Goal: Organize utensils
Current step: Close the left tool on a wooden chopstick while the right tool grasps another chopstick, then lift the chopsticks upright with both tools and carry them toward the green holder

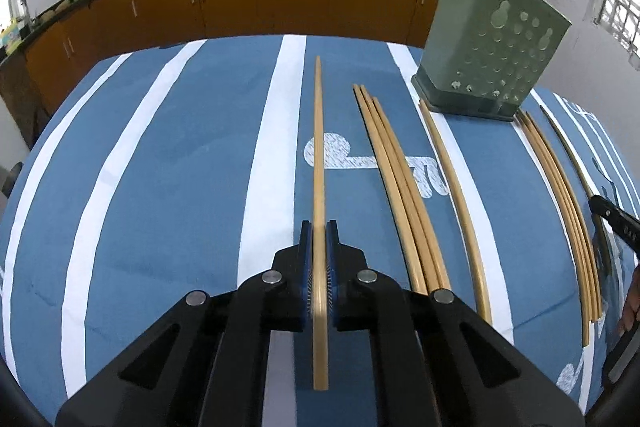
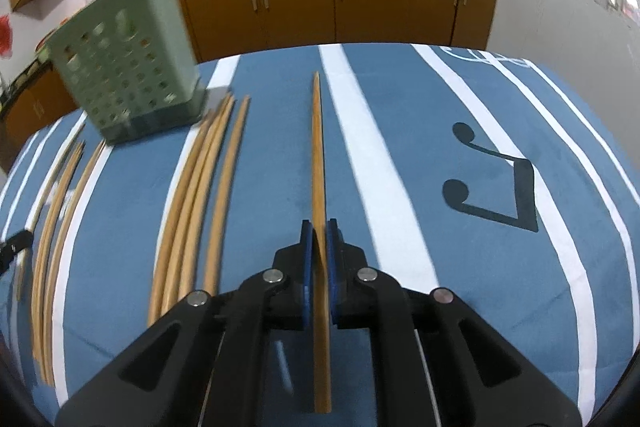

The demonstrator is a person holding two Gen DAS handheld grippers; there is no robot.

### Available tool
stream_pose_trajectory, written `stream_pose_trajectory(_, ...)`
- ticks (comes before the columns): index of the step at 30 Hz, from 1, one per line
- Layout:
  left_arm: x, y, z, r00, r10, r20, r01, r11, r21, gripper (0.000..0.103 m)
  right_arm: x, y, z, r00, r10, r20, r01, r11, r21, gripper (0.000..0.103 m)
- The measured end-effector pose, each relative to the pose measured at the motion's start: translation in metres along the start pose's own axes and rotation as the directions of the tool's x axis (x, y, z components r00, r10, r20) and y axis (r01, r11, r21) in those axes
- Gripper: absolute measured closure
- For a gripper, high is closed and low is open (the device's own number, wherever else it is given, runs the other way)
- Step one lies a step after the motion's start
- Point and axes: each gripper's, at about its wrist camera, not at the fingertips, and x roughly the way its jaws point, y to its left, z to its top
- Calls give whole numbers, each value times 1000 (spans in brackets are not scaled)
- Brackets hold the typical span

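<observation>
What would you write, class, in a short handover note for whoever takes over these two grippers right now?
Left gripper: shut on one chopstick.
Right gripper: shut on another chopstick.
Green holder stands upright at the far side of the blue striped cloth.
Loose chopsticks lie on the cloth in front of it.
Done: two gripped, none seen in the holder.
Left: drop these in, then collect the rest.

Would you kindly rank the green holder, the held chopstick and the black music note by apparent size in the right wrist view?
1. Held chopstick, longest, though nearness inflates it.
2. Green holder.
3. Black music note.
</observation>
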Motion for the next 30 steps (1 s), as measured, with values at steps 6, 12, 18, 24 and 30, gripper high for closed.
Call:
stream_pose_trajectory(6,-6,0,-8,1000,-16,20,16,1000,15,95,-2,0,-3,1000,10,-2,-10,1000,-10,94)
stream_pose_trajectory(12,-11,2,-14,1000,-21,19,21,1000,11,95,-8,1,-11,1000,8,-3,-8,1000,-22,93)
stream_pose_trajectory(18,-12,-2,-16,1000,-3,16,3,1000,31,96,-10,2,-13,1000,1,-3,-1,999,-39,95)
stream_pose_trajectory(24,-25,1,-18,1000,-11,23,11,999,34,96,-38,-4,-10,998,21,61,-19,999,-34,95)
stream_pose_trajectory(30,-52,5,-11,996,-21,88,19,999,31,96,-64,-9,-3,991,34,128,-31,999,-25,95)
